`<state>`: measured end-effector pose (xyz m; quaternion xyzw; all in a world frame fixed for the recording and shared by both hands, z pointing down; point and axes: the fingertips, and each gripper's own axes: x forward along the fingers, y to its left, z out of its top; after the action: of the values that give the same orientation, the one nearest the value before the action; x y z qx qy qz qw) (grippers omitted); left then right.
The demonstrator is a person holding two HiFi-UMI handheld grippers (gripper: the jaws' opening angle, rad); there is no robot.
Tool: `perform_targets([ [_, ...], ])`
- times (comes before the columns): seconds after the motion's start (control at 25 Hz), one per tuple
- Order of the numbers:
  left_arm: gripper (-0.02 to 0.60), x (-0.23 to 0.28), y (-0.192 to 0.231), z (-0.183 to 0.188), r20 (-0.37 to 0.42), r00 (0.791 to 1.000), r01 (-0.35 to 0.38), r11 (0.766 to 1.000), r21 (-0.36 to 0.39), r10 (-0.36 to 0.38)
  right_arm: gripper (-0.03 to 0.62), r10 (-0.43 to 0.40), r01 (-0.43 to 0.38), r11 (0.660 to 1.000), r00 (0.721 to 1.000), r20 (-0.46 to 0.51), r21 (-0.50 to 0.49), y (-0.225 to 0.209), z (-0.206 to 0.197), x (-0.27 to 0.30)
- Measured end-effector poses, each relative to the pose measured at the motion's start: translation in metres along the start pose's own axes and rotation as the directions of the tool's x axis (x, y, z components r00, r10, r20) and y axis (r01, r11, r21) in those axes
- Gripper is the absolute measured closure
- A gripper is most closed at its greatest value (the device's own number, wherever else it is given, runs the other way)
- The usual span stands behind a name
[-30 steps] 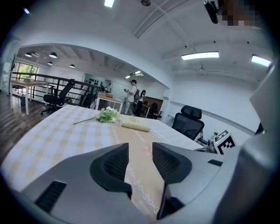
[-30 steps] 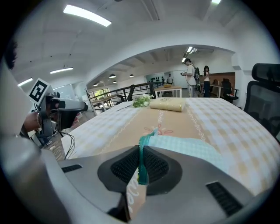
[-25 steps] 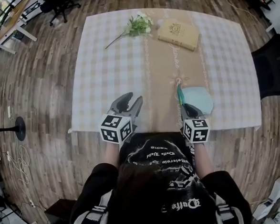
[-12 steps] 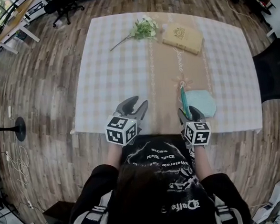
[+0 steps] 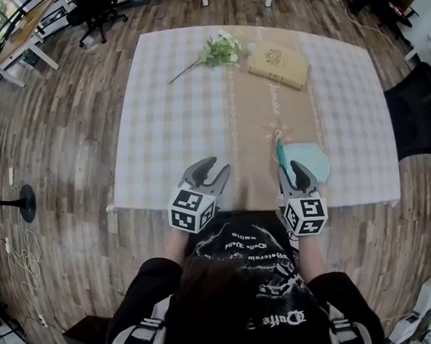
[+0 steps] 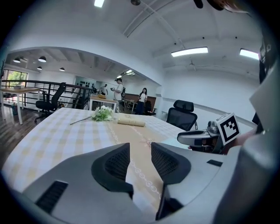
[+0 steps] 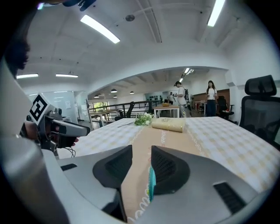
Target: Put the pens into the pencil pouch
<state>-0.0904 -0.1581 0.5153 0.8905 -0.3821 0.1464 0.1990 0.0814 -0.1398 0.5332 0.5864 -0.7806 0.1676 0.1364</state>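
A teal pen (image 5: 279,151) lies on the tan runner along the left edge of the light blue pencil pouch (image 5: 310,161). My right gripper (image 5: 289,167) hovers just behind the pen's near end. Its jaws have just been closing but still stand apart, open. In the right gripper view the pen (image 7: 151,183) shows low in the gap beside the right jaw, below my right gripper (image 7: 141,151), and the pads do not press on it. My left gripper (image 5: 216,165) is open and empty over the table's near edge; in its own view the left gripper (image 6: 139,148) has only cloth between its jaws.
A sprig of white flowers (image 5: 218,51) and a tan book (image 5: 278,64) lie at the table's far side. A black office chair (image 5: 417,109) stands off the right edge. The checked tablecloth (image 5: 168,127) covers the table. People stand far off in the room.
The right gripper's jaws parted from around the pen and the gripper rose and drew back a little. The pen stayed beside the pouch. The left gripper barely moved.
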Motion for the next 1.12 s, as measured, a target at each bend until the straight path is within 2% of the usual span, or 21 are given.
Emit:
perform_targets([
  [0.12,0.496,-0.005,0.005,0.001,0.014,1.0,-0.001,1.0,-0.023,0.001,0.536,-0.04,0.041,0.999,0.999,0.027,-0.017,-0.001,0.005,-0.006],
  [0.2,0.53,-0.008,0.008,0.003,0.035,0.999,-0.003,0.999,-0.053,0.005,0.583,-0.048,0.049,0.999,0.998,0.037,-0.019,-0.001,0.007,-0.007],
  [0.32,0.56,-0.013,0.012,0.006,0.054,0.998,-0.013,0.998,-0.063,0.017,0.585,-0.048,0.049,0.999,0.998,0.051,-0.023,0.002,0.012,-0.01],
  [0.52,0.561,-0.017,0.017,0.013,0.083,0.996,-0.019,0.995,-0.097,0.027,0.586,-0.052,0.054,0.998,0.997,0.057,-0.036,0.003,0.016,-0.011],
  [0.76,0.561,-0.018,0.017,0.005,0.053,0.998,-0.028,0.998,-0.058,0.031,0.586,-0.061,0.063,0.997,0.997,0.038,-0.039,0.006,0.009,-0.011],
  [1.12,0.561,-0.015,0.017,0.004,0.046,0.999,-0.025,0.999,-0.046,0.027,0.586,-0.096,0.099,0.992,0.995,0.033,-0.079,0.003,0.007,-0.012],
])
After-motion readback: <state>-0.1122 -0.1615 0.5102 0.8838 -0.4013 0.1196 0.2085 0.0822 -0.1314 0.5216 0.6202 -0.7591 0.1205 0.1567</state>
